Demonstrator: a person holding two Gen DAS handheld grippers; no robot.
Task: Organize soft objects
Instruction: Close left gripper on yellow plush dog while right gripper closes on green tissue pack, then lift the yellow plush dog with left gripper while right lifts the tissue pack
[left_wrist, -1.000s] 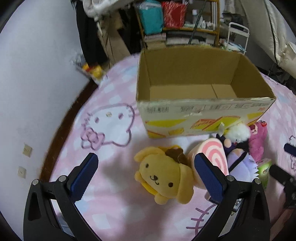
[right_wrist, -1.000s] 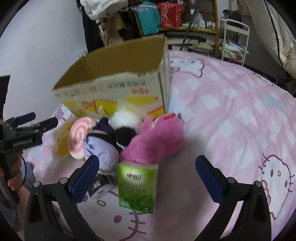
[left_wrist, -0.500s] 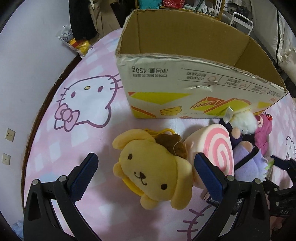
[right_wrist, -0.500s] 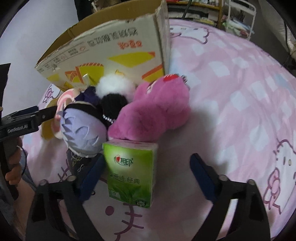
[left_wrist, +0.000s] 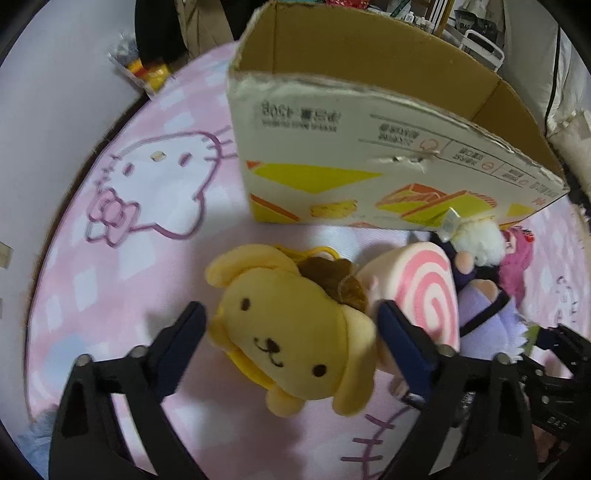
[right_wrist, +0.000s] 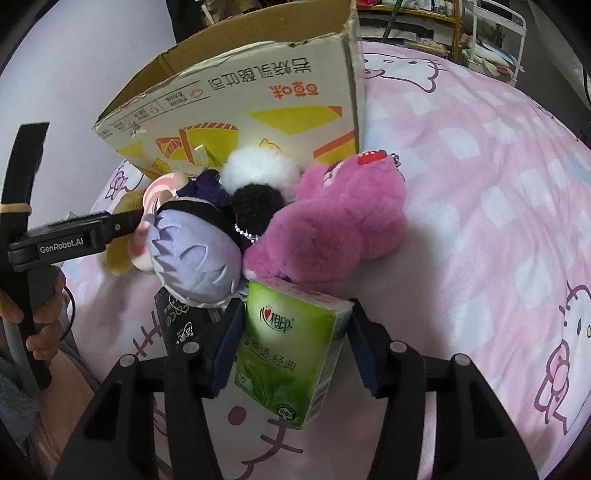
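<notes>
Now the right gripper, jaws just closing, is pinching the green tissue pack on the bedspread; the left gripper, narrowing yet unclenched, is straddling the yellow dog plush before the box. Squashy sides are risking slips.

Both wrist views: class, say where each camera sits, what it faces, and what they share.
Left wrist: on the left tool, looking steeply down at the yellow dog plush between its closing, not yet gripping jaws.
Right wrist: on the right tool, closing around the green tissue pack; a hand shows.
Shared: cardboard box, swirl plush.
</notes>
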